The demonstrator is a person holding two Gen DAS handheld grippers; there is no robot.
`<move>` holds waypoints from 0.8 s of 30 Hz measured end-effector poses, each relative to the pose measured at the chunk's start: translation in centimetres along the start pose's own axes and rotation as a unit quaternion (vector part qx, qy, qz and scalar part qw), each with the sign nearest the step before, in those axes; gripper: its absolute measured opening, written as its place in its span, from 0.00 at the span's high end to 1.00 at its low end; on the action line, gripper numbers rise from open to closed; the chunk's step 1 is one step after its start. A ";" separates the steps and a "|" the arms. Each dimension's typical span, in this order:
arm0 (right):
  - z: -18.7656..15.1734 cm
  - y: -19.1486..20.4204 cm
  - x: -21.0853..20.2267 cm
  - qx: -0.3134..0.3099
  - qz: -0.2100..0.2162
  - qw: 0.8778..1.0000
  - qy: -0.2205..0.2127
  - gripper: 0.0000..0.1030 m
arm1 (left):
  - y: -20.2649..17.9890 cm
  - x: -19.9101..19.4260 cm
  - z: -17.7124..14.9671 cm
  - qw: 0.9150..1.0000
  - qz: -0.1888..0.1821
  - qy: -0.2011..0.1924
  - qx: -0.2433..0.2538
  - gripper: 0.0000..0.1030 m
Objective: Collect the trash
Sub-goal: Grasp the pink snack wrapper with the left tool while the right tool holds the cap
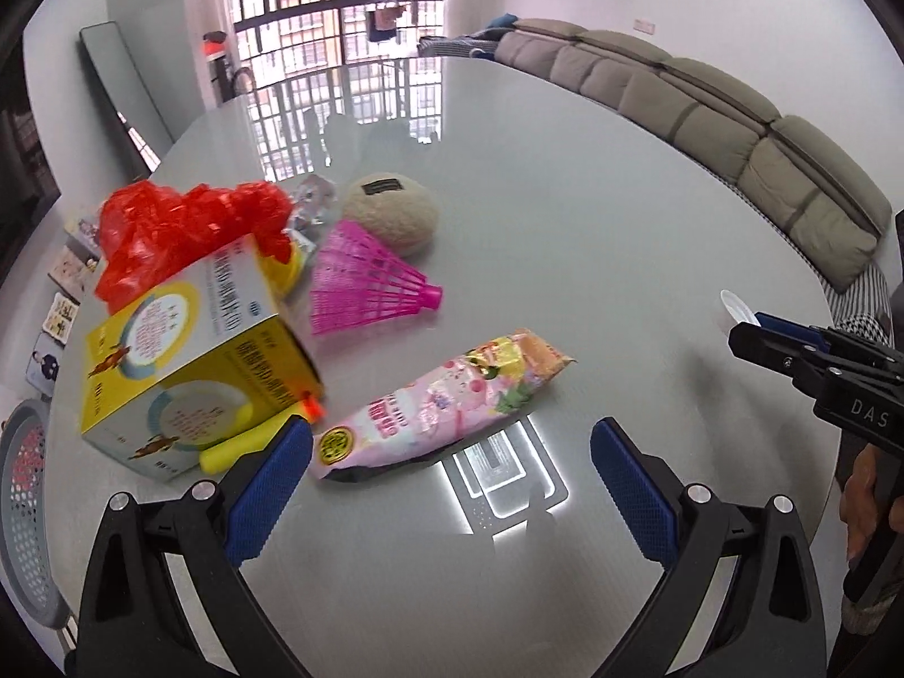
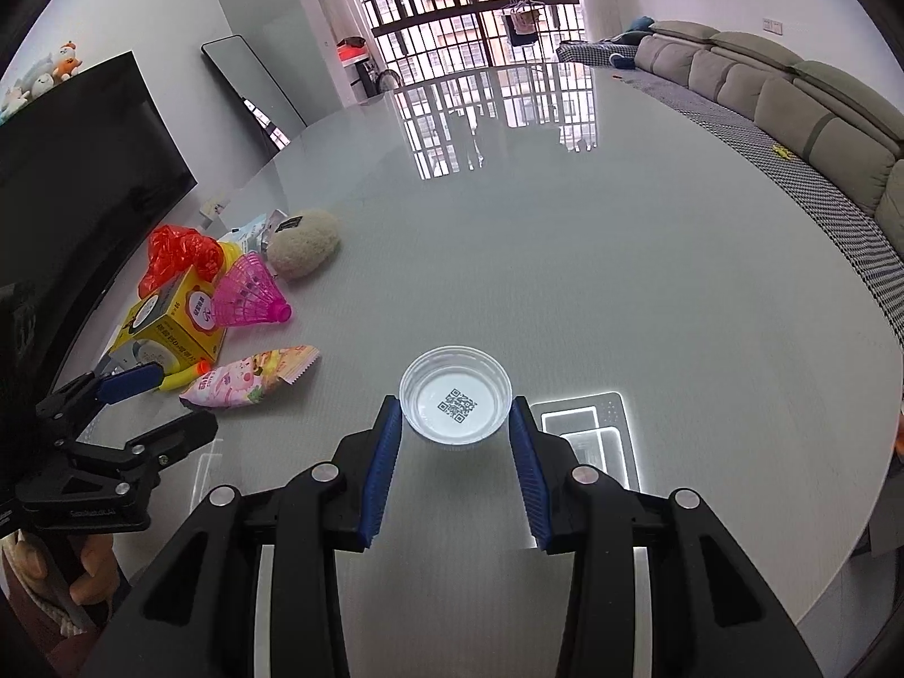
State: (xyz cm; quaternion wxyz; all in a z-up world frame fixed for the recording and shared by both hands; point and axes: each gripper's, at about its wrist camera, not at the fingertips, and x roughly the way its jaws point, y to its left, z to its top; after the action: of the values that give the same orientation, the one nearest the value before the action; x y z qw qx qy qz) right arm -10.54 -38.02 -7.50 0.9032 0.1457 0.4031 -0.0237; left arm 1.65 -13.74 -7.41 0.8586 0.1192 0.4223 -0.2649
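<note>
My left gripper (image 1: 452,440) is open just in front of a pink snack wrapper (image 1: 440,401) lying flat on the glossy grey table (image 1: 565,214); the wrapper also shows in the right wrist view (image 2: 248,376). Beside it are a yellow box (image 1: 186,373), a red plastic bag (image 1: 186,226), a pink shuttlecock (image 1: 367,282) and a yellow foam dart (image 1: 254,435). My right gripper (image 2: 456,412) is open, its blue pads on either side of a small clear plastic cup (image 2: 456,401) with a QR code inside. I cannot tell whether the pads touch the cup.
A beige plush ball (image 1: 395,212) sits behind the shuttlecock. A grey perforated bin (image 1: 25,514) stands off the table's left edge. A grey sofa (image 1: 734,130) runs along the right. A black screen (image 2: 73,169) stands at the left.
</note>
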 end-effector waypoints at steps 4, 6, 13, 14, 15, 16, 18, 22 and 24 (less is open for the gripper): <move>-0.5 -1.0 -0.8 0.013 -0.004 1.000 -0.005 0.63 | -1.1 1.2 0.9 1.000 -0.019 -0.001 0.020 0.06; -0.6 -1.5 -1.1 0.017 -0.005 1.000 -0.005 0.63 | -1.2 2.0 1.4 0.999 -0.022 0.004 0.023 0.06; -0.9 -1.7 -1.0 0.024 0.003 1.000 -0.003 0.63 | -1.4 5.0 1.7 0.998 -0.034 0.049 0.011 0.06; -0.9 -1.7 -0.9 0.026 0.004 1.000 -0.003 0.63 | -1.4 5.1 1.5 0.998 -0.039 0.053 0.008 0.06; -0.8 -1.7 -0.9 0.026 0.004 1.000 -0.003 0.63 | -1.5 5.1 1.3 0.998 -0.041 0.056 0.006 0.06; -0.8 -1.7 -0.9 0.027 0.004 1.000 -0.003 0.63 | -1.6 4.9 1.1 0.997 -0.044 0.057 0.004 0.06; -0.8 -1.6 -0.9 0.026 0.004 1.000 -0.003 0.63 | -1.9 4.5 0.7 0.997 -0.056 0.062 -0.002 0.06; -0.9 -1.6 -0.9 0.027 0.006 1.000 -0.004 0.63 | -2.2 3.2 0.0 0.996 -0.066 0.058 -0.015 0.06; -1.0 -1.6 -0.9 0.028 0.008 1.000 -0.004 0.63 | -2.2 2.5 -0.1 0.997 -0.062 0.049 -0.015 0.06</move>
State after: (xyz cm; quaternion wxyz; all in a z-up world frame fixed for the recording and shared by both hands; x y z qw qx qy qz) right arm -12.14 -39.28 -7.87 0.9007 0.1739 0.3971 -0.0282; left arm 1.63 -16.45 -9.37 0.8208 0.0929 0.4740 -0.3050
